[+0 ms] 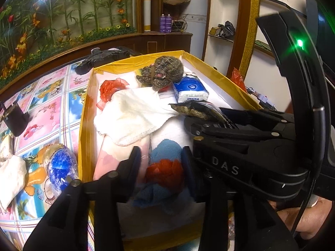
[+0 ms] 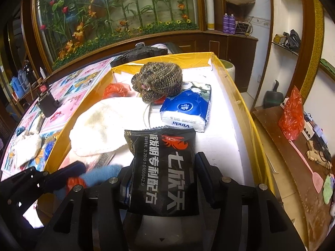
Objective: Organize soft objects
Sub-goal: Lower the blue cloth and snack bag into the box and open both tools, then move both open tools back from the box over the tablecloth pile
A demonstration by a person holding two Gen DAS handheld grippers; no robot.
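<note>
A yellow-rimmed box [image 1: 83,125] [image 2: 247,113] holds a white towel [image 1: 129,115] [image 2: 100,129], a brown knitted hat [image 1: 165,71] [image 2: 159,81], a blue tissue pack [image 1: 190,90] [image 2: 186,108] and a red plastic bag [image 1: 111,87]. My left gripper [image 1: 161,163] stands open over the box's near end. A blue cloth [image 1: 165,146] with a red crumpled piece [image 1: 165,173] lies between its fingers. My right gripper [image 2: 163,163] is shut on a black printed packet [image 2: 163,167] [image 1: 199,110], held above the box floor to the right of the left gripper.
The box sits on a table with a flowered cloth [image 1: 52,108]. On the table to the box's left lie a round blue tissue pack [image 1: 60,167], a white cloth [image 1: 10,175] and a small black box [image 1: 16,119]. A wooden counter to the right holds a red bag [image 2: 293,115] and a pink swatter [image 2: 305,163].
</note>
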